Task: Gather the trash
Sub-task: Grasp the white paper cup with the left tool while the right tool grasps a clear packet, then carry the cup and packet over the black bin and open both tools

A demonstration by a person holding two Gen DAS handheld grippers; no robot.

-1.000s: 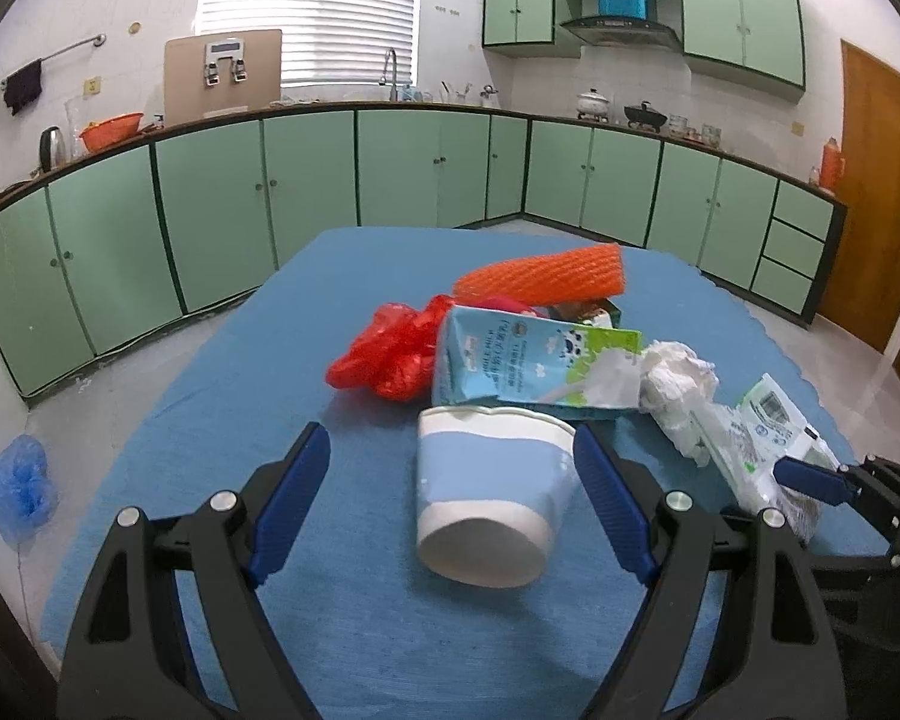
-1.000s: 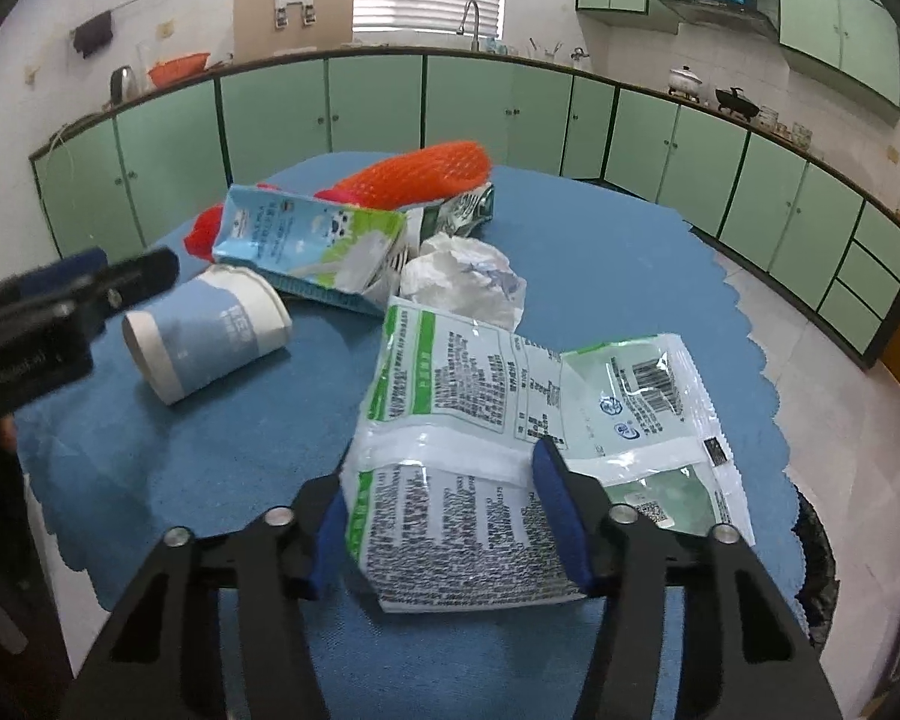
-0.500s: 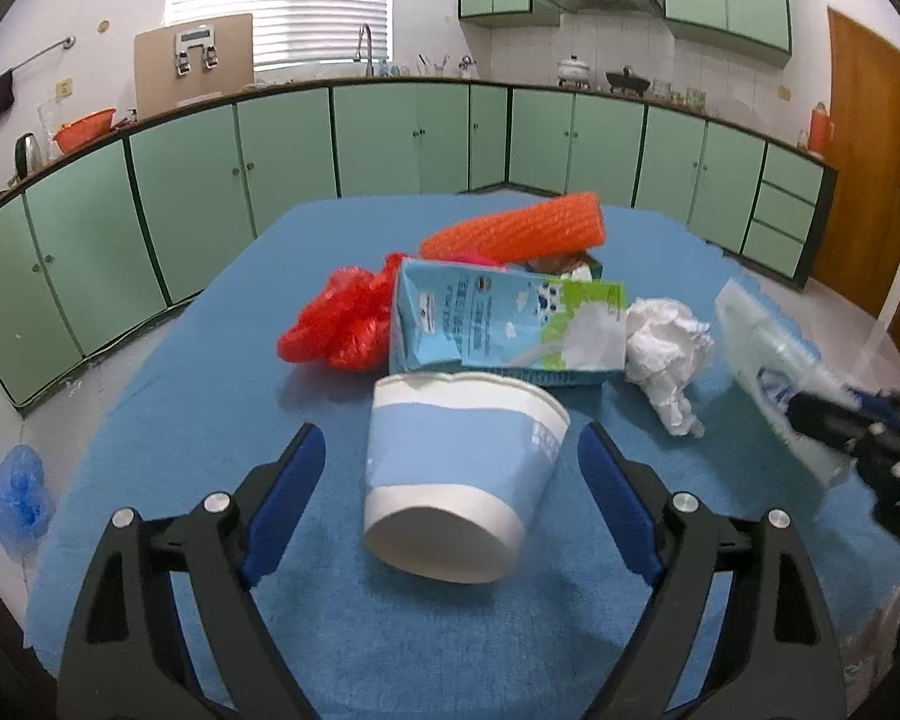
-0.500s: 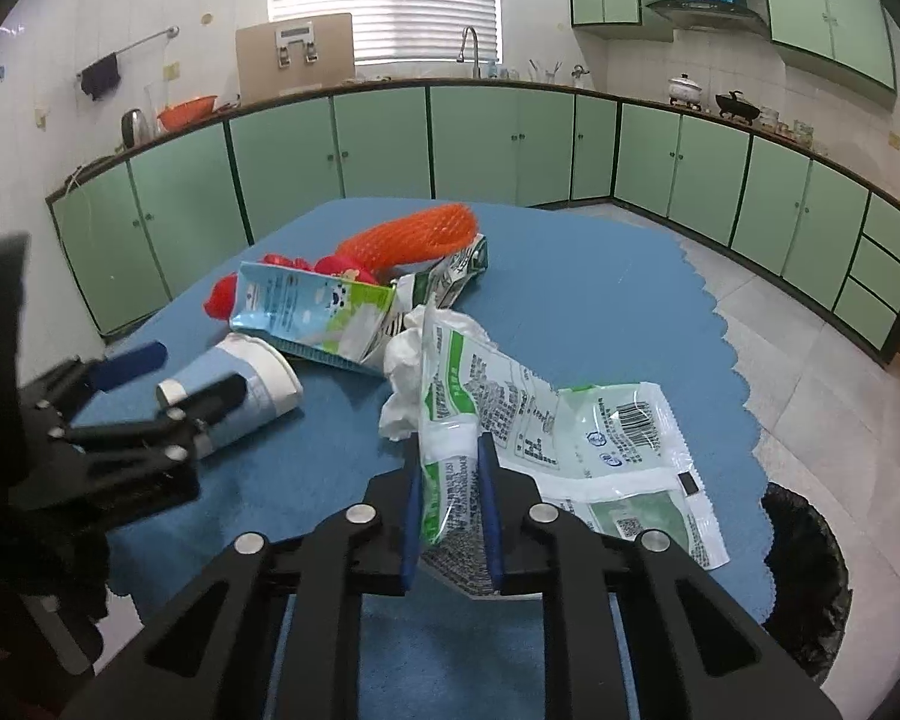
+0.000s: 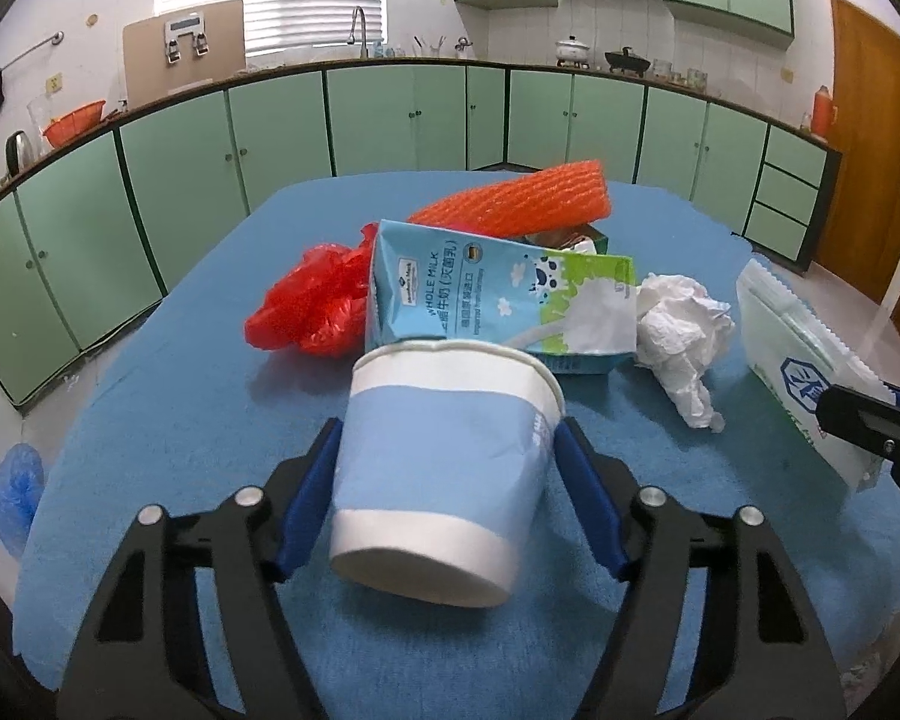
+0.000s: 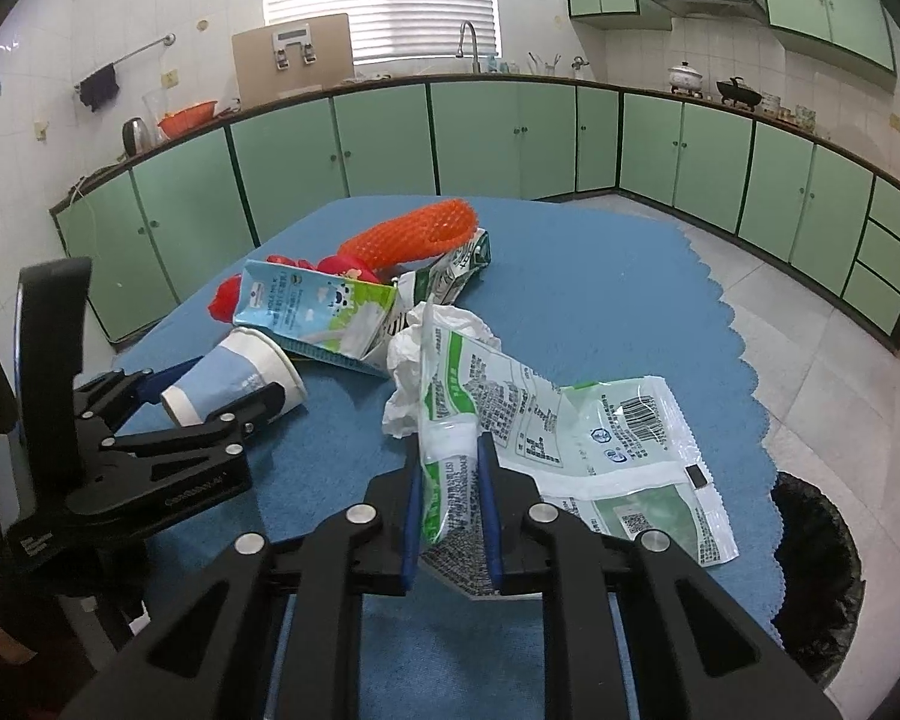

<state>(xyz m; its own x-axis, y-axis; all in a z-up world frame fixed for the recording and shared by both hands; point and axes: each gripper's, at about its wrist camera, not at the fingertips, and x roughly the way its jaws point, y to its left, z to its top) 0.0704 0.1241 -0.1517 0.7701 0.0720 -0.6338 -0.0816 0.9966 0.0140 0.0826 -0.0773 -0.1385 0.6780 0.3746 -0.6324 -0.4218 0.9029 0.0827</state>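
Note:
A blue-and-white paper cup [image 5: 438, 480] lies on its side on the blue tablecloth [image 5: 168, 408], base toward the camera. My left gripper [image 5: 444, 432] straddles it, jaws closing, and both blue pads [image 5: 582, 480] touch the cup's sides. The right wrist view shows the same cup [image 6: 234, 372] between the left gripper's [image 6: 222, 387] fingers. My right gripper [image 6: 450, 456] is shut on the folded edge of a green-and-white plastic bag [image 6: 570, 420], holding that edge up off the cloth. The left wrist view catches the bag [image 5: 792, 354] and the right gripper [image 5: 870, 414] at far right.
Behind the cup lie a milk carton [image 5: 498, 294], a red plastic bag [image 5: 312, 306], an orange foam net [image 5: 522, 198] and a crumpled tissue [image 5: 678, 324]. A black-lined bin [image 6: 810, 540] stands below the table's right edge. Green cabinets ring the room.
The left gripper moved forward around the cup and its jaws narrowed until the pads met the cup's sides. The right gripper closed on the plastic bag and raised its edge.

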